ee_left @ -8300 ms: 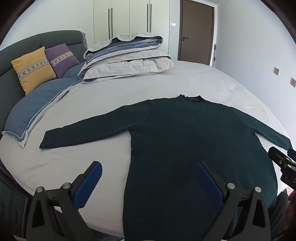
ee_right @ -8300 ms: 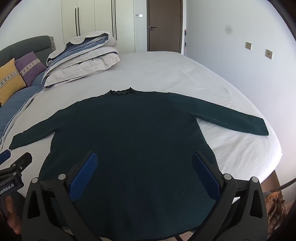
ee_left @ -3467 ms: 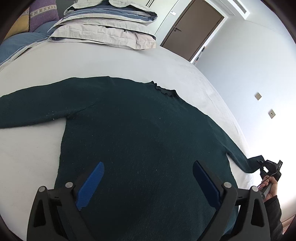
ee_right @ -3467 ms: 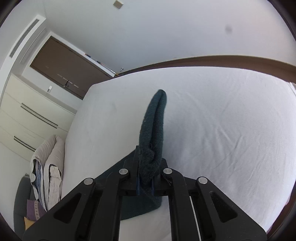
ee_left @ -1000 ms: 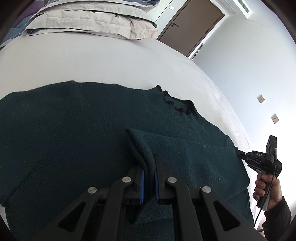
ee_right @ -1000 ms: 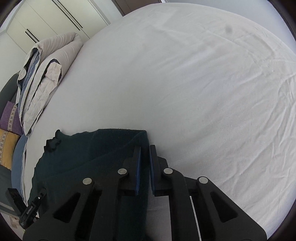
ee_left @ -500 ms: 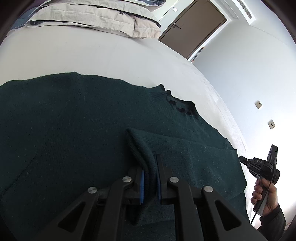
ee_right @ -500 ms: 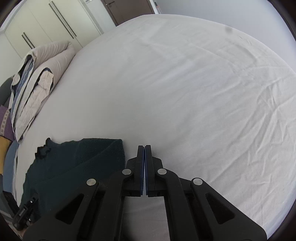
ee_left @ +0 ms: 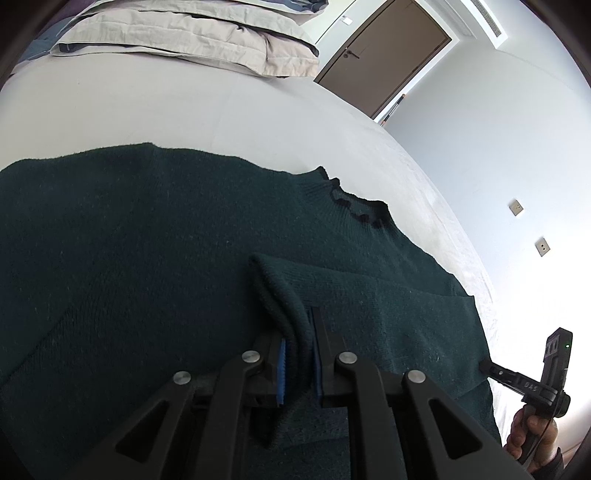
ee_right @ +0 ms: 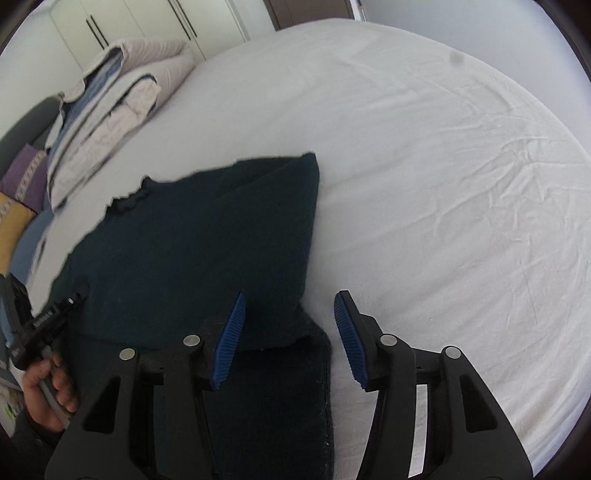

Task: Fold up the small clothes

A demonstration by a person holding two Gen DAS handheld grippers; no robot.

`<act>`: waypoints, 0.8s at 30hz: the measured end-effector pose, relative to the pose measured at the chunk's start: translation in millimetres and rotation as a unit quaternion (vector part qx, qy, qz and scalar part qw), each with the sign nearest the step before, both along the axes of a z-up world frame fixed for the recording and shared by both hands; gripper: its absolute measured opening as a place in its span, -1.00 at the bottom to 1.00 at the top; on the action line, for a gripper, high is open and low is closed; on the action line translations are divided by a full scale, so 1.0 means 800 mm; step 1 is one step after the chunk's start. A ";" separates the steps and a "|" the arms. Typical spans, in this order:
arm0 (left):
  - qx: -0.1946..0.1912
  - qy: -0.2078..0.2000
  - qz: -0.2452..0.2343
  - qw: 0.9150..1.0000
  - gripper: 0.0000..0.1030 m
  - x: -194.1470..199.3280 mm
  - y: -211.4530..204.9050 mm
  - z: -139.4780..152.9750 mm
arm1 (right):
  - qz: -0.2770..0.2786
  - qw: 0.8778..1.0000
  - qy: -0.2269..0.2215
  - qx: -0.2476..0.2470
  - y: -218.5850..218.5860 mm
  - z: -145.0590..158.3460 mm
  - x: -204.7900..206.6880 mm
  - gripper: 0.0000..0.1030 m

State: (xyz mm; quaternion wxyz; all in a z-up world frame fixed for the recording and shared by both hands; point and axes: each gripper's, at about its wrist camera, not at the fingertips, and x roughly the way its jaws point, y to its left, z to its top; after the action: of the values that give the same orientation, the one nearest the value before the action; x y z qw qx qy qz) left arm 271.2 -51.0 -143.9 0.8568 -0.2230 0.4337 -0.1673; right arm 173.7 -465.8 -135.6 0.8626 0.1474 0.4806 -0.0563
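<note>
A dark green sweater (ee_left: 140, 236) lies flat on the white bed (ee_left: 236, 110), its frilled collar (ee_left: 354, 206) toward the far side. Its right sleeve (ee_left: 369, 295) is folded across the body. My left gripper (ee_left: 298, 332) is shut on the cuff end of that sleeve, just above the sweater's body. In the right wrist view the sweater (ee_right: 207, 240) shows with a folded right edge. My right gripper (ee_right: 290, 321) is open and empty, low over the sweater's right edge, with one blue pad over the cloth and one over the sheet (ee_right: 443, 221).
Folded duvets and pillows (ee_left: 184, 33) are stacked at the head of the bed, also visible in the right wrist view (ee_right: 107, 110). Purple and yellow cushions (ee_right: 18, 195) lie at far left. A brown door (ee_left: 384, 55) and white wall stand beyond the bed.
My right gripper has opened and swung left, so the sweater's folded edge now lies between its pads. My left gripper stays shut on the sleeve with little movement.
</note>
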 end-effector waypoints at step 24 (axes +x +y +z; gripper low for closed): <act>-0.026 0.012 0.006 1.000 -0.66 -0.013 0.005 0.000 | -0.019 0.997 -0.042 0.059 -0.046 -0.008 0.001 -0.80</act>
State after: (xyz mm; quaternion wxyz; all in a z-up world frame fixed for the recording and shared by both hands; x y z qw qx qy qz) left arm 260.9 -46.8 -144.2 0.8466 -0.2498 0.4380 -0.1704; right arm 174.8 -502.7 -141.8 0.8707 0.2096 0.4434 -0.0376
